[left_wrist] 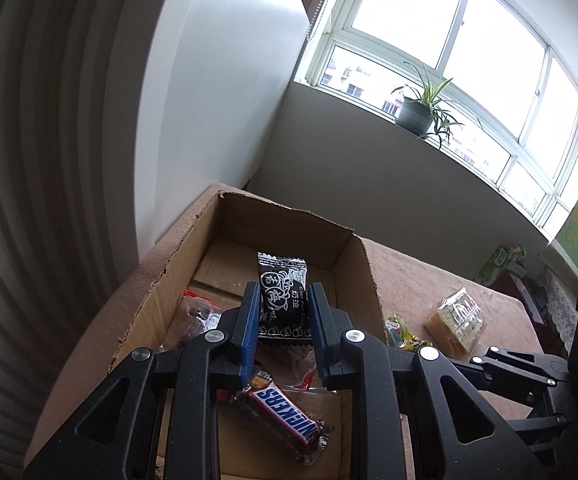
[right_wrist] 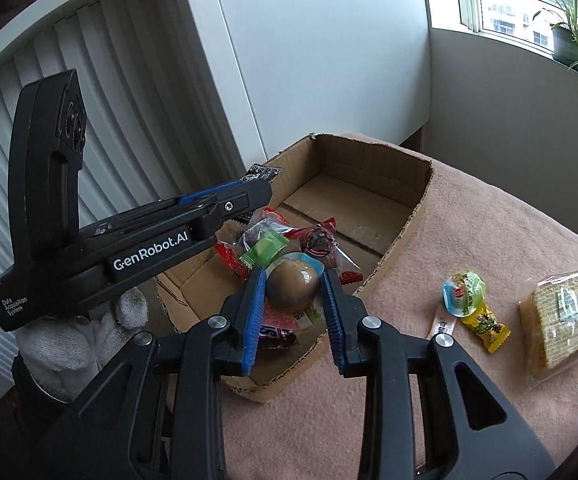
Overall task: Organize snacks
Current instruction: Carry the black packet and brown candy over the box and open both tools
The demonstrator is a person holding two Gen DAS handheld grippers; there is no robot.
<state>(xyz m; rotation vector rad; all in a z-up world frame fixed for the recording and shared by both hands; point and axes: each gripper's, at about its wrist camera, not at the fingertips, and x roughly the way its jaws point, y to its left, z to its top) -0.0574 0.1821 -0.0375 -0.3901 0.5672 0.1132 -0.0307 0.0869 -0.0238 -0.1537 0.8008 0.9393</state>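
An open cardboard box (left_wrist: 157, 280) (right_wrist: 417, 208) sits on a pink cloth. My left gripper (left_wrist: 283, 292) is shut on a black candy packet (left_wrist: 283, 292) and holds it above the box; the gripper also shows from the side in the right wrist view (right_wrist: 263, 190). A Snickers bar (left_wrist: 289, 420) and red-wrapped snacks (left_wrist: 201, 312) lie in the box. My right gripper (right_wrist: 295, 280) is shut on a brown packaged egg (right_wrist: 293, 288) over the box's near part, above a pile of small snacks (right_wrist: 267, 248).
On the cloth right of the box lie a jelly cup (right_wrist: 459, 292), a yellow packet (right_wrist: 485, 326) and a clear-wrapped cracker pack (right_wrist: 565, 316) (left_wrist: 457, 324). A potted plant (left_wrist: 417, 114) stands on the windowsill. White wall and radiator-like panel (right_wrist: 101, 92) are to the left.
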